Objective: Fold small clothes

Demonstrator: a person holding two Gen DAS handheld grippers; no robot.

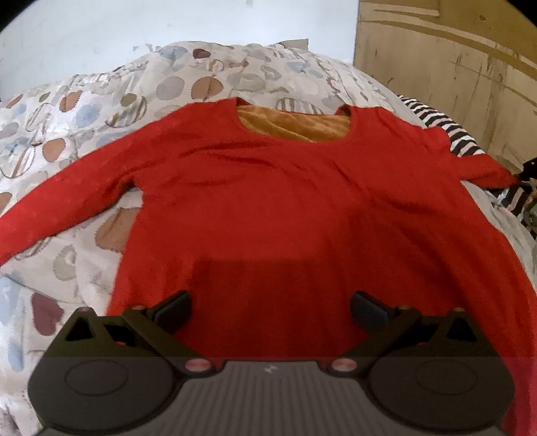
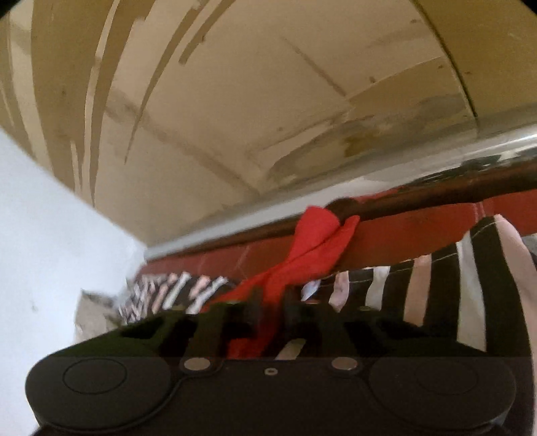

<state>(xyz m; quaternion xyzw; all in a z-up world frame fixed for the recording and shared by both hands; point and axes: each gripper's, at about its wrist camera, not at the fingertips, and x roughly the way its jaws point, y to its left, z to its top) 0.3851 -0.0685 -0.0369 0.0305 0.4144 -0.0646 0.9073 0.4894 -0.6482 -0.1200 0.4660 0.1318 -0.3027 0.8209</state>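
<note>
I am at the start of the fold: the red top (image 1: 268,201) lies spread face up on the bed, neck away from me, its orange lining showing at the neckline, body flat and both sleeves stretched out to the sides. My left tongs (image 1: 270,310) hang wide apart above the hem, touching nothing that I can see. My right tongs (image 2: 270,313) are nearly closed, with the red cloth of the right sleeve (image 2: 312,248) running up between them; the sleeve end rises from the fingers and flops over toward the bed's edge, so I judge that I have it gripped. In the left view that same cuff (image 1: 493,174) reaches the far right, over a black-and-white striped garment (image 1: 449,130).

The next move, as I read it, is to carry this sleeve across the chest and lay it flat on the body, keeping the cloth taut enough not to drag the shoulder out of line or pick up the striped piece beneath it. The left tongs could pin the hem meanwhile.

The bed is covered with a pale quilt (image 1: 84,110) printed with scalloped circles in blue, brown and grey, rumpled into soft ridges. Beyond is a light wall (image 1: 167,23), and to the right a worn tan wooden panel (image 2: 268,100) with scraped paint; a dark red rail (image 2: 419,228) runs along the bed's side.
</note>
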